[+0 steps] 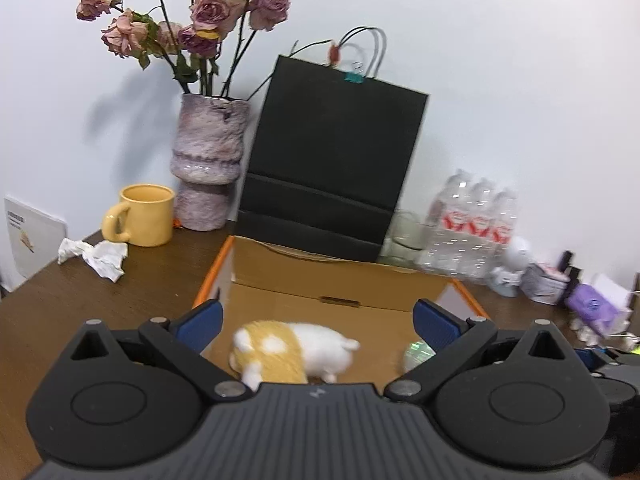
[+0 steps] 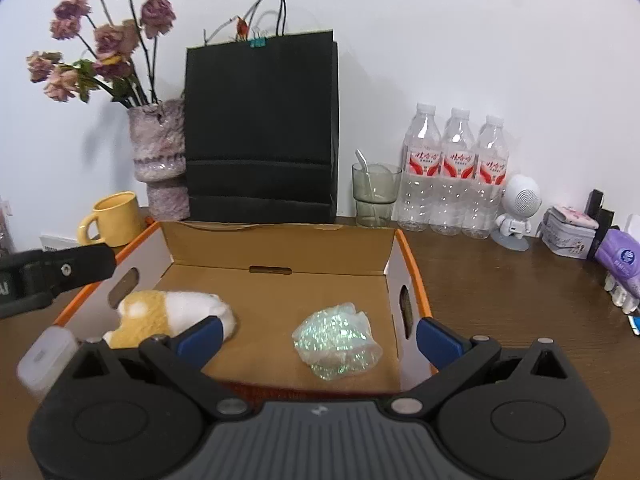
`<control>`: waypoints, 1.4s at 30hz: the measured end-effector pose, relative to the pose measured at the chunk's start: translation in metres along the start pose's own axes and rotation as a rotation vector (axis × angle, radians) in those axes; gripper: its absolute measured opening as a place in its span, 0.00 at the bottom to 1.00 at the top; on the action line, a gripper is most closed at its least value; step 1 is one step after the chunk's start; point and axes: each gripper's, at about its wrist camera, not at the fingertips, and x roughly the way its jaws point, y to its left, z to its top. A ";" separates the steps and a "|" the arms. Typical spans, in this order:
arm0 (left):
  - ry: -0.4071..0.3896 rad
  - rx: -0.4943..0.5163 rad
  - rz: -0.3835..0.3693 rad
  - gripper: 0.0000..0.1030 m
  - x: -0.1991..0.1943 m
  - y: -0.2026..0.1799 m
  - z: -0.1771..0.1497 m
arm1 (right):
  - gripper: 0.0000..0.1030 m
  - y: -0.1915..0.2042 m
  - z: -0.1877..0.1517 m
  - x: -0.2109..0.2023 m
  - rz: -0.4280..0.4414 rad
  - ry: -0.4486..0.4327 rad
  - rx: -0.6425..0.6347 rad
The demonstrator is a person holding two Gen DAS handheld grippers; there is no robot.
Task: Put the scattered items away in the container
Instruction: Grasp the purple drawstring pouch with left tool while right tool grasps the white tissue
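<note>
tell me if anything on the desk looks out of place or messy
The crumpled white paper lies loose on the table in front of the yellow mug, outside the cardboard box. The plush toy and glittery wrapped bundle are already inside. The roses look wilted.

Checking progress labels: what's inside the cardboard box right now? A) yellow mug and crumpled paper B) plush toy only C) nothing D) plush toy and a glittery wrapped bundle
D: the right wrist view shows the yellow-and-white plush toy and the glittery wrapped bundle both lying on the floor of the cardboard box, apart from each other; the yellow mug stands outside it on the table.
</note>
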 end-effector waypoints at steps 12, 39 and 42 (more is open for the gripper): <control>0.049 0.125 -0.052 1.00 -0.058 -0.023 -0.047 | 1.00 -0.025 -0.067 -0.073 -0.030 0.006 -0.004; 0.292 0.288 -0.022 0.84 -0.030 -0.046 -0.139 | 0.55 -0.040 -0.142 -0.065 0.029 0.128 -0.018; 0.270 0.293 -0.045 0.41 -0.036 -0.047 -0.137 | 0.31 -0.038 -0.143 -0.069 0.059 0.111 -0.022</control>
